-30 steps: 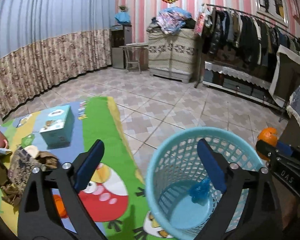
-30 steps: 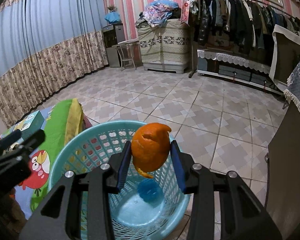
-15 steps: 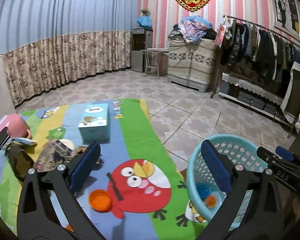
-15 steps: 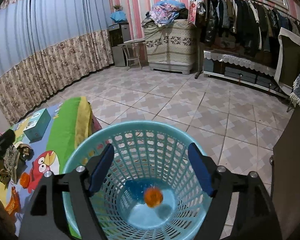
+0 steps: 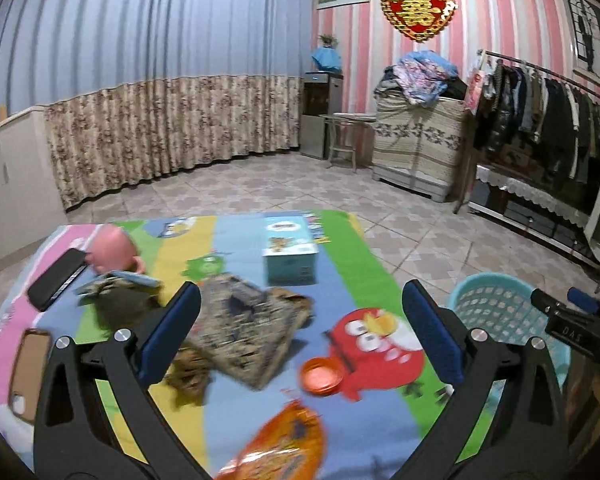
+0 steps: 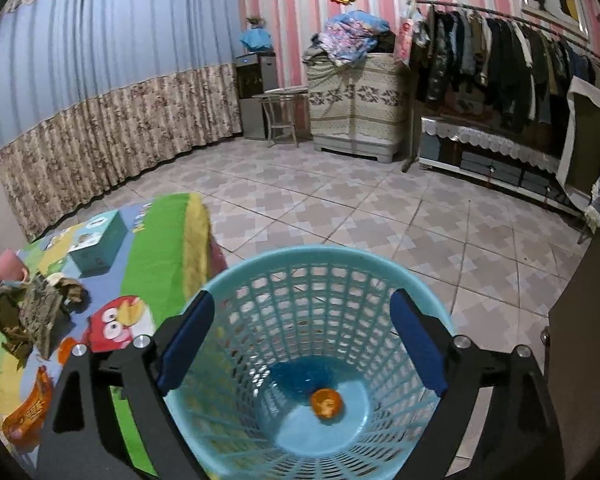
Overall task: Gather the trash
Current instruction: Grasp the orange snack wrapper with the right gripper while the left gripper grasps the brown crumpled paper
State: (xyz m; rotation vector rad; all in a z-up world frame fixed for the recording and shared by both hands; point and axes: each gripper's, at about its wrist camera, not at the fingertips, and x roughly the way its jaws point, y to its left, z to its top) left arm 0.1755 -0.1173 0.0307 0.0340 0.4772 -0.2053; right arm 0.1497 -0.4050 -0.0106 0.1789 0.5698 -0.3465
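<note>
Although both wrist views are sharp in the distance, the near field of the left view is motion-blurred: the orange printed foil wrapper (image 5: 284, 444) directly below the left gripper (image 5: 300, 336) is cut off by the bottom edge of the picture, and its print cannot be read. The camouflage-patterned crumpled fabric (image 5: 240, 328) ahead of that gripper, between its fingers, is smeared, so its exact form is unclear. The small round orange cap (image 5: 322, 374) lies just inside the right finger, on the cartoon-printed play mat (image 5: 340, 248). Left gripper jaws stand wide apart with nothing between the pads.

The right gripper (image 6: 300, 344) hangs above the light blue perforated plastic basket (image 6: 320, 280), its jaws spread wide and empty; they have just been opening. Straight below it, on the basket floor, lie the orange fruit peel (image 6: 326, 402) and, touching it on the far side, a crumpled blue plastic piece (image 6: 300, 376) whose shape is hard to make out. The near basket rim is hidden by the gripper frame. In the left view the basket (image 5: 496, 308) sits right of the left gripper, partly covered by the right gripper's black body (image 5: 576, 326).

Farther ahead of the left gripper stands a teal cardboard box (image 5: 290, 250).
</note>
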